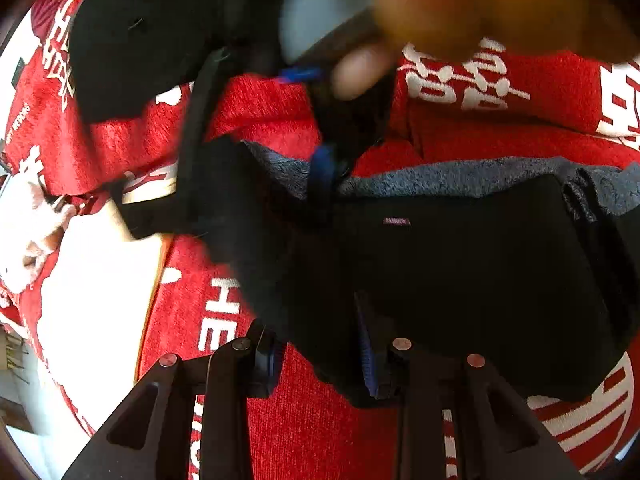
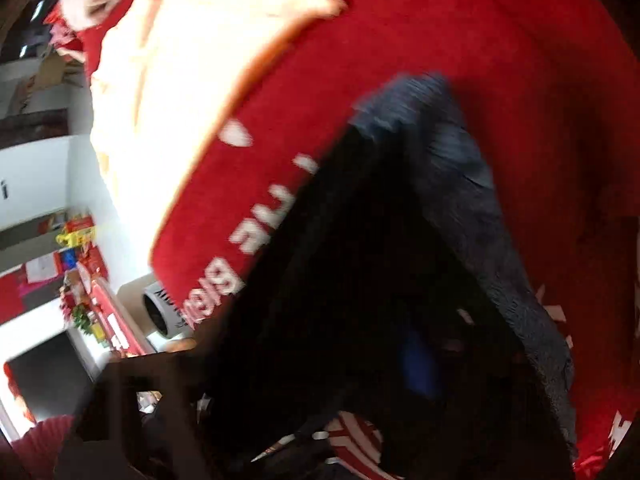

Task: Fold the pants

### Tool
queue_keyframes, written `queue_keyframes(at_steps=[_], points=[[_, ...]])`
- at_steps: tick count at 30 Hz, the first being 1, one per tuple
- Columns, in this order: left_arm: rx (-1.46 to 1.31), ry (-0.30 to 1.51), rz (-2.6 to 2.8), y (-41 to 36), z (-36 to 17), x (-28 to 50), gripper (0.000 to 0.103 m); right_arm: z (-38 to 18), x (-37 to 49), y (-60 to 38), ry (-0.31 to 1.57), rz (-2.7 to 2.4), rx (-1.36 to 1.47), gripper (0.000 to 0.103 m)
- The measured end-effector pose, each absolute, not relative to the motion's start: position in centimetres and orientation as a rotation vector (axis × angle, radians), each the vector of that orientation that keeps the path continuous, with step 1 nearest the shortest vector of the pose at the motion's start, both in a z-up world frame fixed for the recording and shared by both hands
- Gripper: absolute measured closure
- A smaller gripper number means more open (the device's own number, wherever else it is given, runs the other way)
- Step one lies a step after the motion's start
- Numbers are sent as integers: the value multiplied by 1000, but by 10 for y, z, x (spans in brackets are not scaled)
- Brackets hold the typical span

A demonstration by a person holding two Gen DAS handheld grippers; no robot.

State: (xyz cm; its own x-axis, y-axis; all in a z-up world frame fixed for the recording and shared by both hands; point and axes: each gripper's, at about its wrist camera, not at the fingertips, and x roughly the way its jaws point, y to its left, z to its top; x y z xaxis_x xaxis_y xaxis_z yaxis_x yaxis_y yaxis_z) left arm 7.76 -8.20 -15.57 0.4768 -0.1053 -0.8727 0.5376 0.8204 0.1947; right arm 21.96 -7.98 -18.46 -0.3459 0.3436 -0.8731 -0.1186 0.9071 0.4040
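Black pants (image 1: pixel 460 272) with a grey fleece lining (image 1: pixel 440 180) lie bunched on a red blanket (image 1: pixel 320 432) with white lettering. At the bottom of the left wrist view my left gripper (image 1: pixel 316 344) is shut on a fold of the black cloth, which fills the gap between its fingers (image 1: pixel 262 354). My right gripper (image 1: pixel 316 120) is over the waistband at the far edge, blurred, with two blue pads showing. The right wrist view is smeared: the pants (image 2: pixel 340 280) fill it, and one blue pad (image 2: pixel 416 360) shows amid black cloth. Whether the right pads press the cloth is unclear.
A person's hand (image 1: pixel 360 72) holds the right gripper. A cream sheet (image 1: pixel 100 280) lies left of the blanket and also shows as a pale cloth (image 2: pixel 180 80) in the right wrist view. A white cylindrical container (image 2: pixel 160 312) and a shelf of colourful items (image 2: pixel 88 300) stand beyond the bed's edge.
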Motion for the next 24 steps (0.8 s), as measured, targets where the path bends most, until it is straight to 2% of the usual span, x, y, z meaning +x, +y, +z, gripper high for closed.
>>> queue_keyframes(at_steps=[1, 3, 12, 17, 24], points=[[478, 998, -424, -84, -152, 76, 70, -181, 215, -90, 1836, 485, 222, 77], [488, 969, -450, -91, -143, 70, 70, -167, 204, -108, 1759, 493, 311, 82], [489, 869, -574, -149, -73, 28, 70, -101, 129, -208, 1439, 502, 687, 83], [525, 824, -680, -199, -41, -12, 70, -70, 70, -266, 1277, 465, 805, 82], [618, 782, -851, -287, -30, -79, 70, -52, -25, -375, 1107, 361, 938, 79]])
